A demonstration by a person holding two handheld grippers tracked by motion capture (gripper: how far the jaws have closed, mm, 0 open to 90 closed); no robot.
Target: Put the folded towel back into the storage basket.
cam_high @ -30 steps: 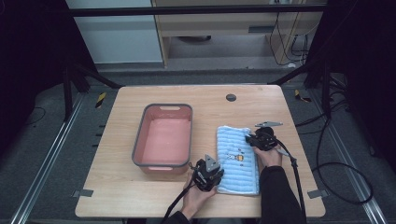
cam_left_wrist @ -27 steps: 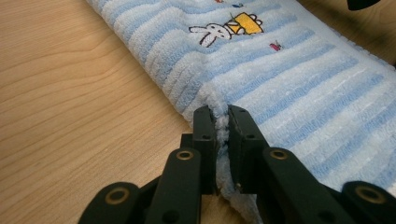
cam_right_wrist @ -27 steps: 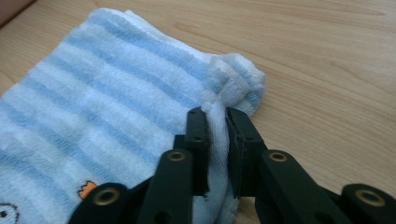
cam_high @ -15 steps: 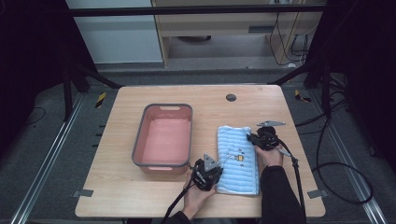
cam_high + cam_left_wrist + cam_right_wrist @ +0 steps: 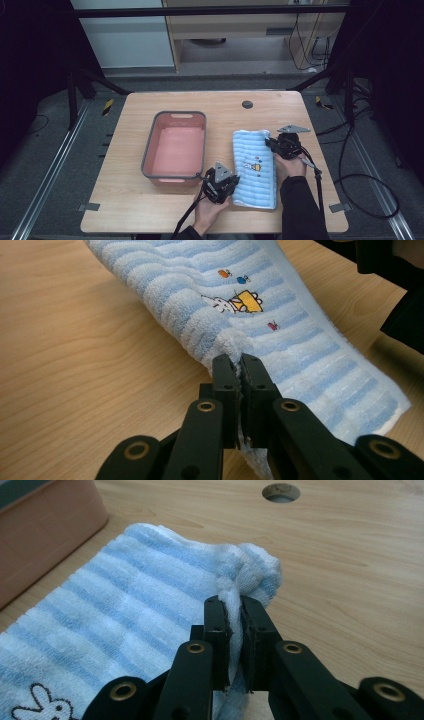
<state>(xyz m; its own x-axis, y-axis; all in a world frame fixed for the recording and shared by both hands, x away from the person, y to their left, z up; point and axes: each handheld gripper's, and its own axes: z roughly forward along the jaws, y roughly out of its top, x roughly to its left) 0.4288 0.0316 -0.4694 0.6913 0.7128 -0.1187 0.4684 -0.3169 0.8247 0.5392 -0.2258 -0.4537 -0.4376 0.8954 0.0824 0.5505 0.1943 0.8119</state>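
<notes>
The towel [image 5: 280, 325] runs off the top of the left gripper view, its edge hidden between the jaws. In the right gripper view the rabbit print [image 5: 42, 705] is cut by the bottom edge, the bin [image 5: 40, 530] by the left.

one striped towel [image 5: 254, 167], one pink tub [image 5: 176, 146], two claws [image 5: 226, 184]
</notes>
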